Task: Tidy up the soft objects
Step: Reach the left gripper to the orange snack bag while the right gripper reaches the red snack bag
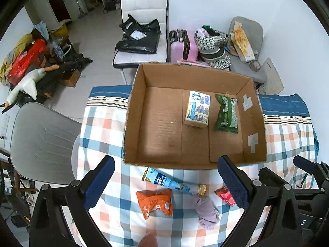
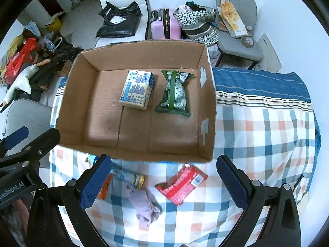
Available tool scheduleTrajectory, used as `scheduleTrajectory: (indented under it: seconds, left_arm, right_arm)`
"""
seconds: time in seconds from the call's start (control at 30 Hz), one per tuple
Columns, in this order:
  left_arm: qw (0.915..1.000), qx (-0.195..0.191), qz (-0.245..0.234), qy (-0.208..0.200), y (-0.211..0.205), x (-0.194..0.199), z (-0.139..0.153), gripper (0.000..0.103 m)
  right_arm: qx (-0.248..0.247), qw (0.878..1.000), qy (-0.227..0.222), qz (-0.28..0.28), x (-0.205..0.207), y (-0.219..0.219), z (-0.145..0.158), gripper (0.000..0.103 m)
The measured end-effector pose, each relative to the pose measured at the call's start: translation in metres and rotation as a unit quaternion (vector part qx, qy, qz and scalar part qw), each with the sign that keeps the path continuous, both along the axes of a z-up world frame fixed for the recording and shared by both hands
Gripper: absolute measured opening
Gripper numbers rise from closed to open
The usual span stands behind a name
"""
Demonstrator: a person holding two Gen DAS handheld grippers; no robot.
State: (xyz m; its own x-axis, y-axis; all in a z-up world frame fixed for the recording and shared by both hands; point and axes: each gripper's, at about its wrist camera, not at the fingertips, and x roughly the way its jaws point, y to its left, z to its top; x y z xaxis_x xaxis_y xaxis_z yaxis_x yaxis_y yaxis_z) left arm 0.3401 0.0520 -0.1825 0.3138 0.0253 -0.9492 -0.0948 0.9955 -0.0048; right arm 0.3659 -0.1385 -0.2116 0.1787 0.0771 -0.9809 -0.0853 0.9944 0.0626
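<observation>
A cardboard box [image 1: 133,123] [image 2: 70,107] sits on the checked tablecloth and holds a pale tissue pack [image 1: 197,109] [image 2: 137,90] and a green snack bag [image 1: 226,113] [image 2: 174,92]. In front of it lie an orange pouch [image 1: 156,202], a light-blue tube pack [image 1: 170,182] [image 2: 127,176], a lilac cloth bundle [image 1: 206,212] [image 2: 145,205] and a red pouch [image 1: 225,195] [image 2: 182,183]. My left gripper [image 1: 165,183] is open above the orange pouch. My right gripper [image 2: 164,182] is open above the red pouch and the cloth.
The checked tablecloth [image 2: 267,135] covers the table. A grey chair [image 1: 41,144] stands to the left. Behind the box are a white chair with a black bag [image 1: 139,37], a pink suitcase [image 1: 183,45] and a grey chair with bags [image 1: 242,41].
</observation>
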Motion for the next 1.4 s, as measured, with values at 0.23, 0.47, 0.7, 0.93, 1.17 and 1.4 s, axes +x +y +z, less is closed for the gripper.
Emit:
scheduleTrajectory:
  seconds: [0.23, 0.47, 0.7, 0.93, 1.17, 1.4]
  left_arm:
    - [0.9999, 0.009, 0.007, -0.008, -0.001, -0.034, 0.015, 0.102]
    - [0.9948, -0.015, 0.071, 0.072, 0.028, -0.067, -0.046, 0.102]
    - [0.9718, -0.072, 0.150, 0.167, 0.062, -0.088, -0.134, 0.102]
    - [0.9712, -0.070, 0.128, 0.188, 0.049, -0.076, -0.168, 0.102]
    - [0.9701, -0.046, 0.060, 0.230, 0.021, -0.059, -0.206, 0.102]
    - [0.9665, -0.044, 0.041, 0.250, 0.003, -0.063, -0.224, 0.102]
  right_arm:
    - [0.039, 0.999, -0.004, 0.005, -0.037, -0.010, 0.028, 0.103]
    - [0.077, 0.993, 0.072, -0.055, -0.067, -0.041, -0.027, 0.103]
    - [0.100, 0.972, 0.148, -0.155, -0.077, -0.068, -0.135, 0.103]
    - [0.097, 0.960, 0.161, -0.209, -0.065, -0.070, -0.188, 0.101]
    - [0.077, 0.955, 0.190, -0.216, -0.053, -0.067, -0.224, 0.082]
    - [0.024, 0.967, 0.219, -0.129, -0.062, -0.057, -0.220, 0.052]
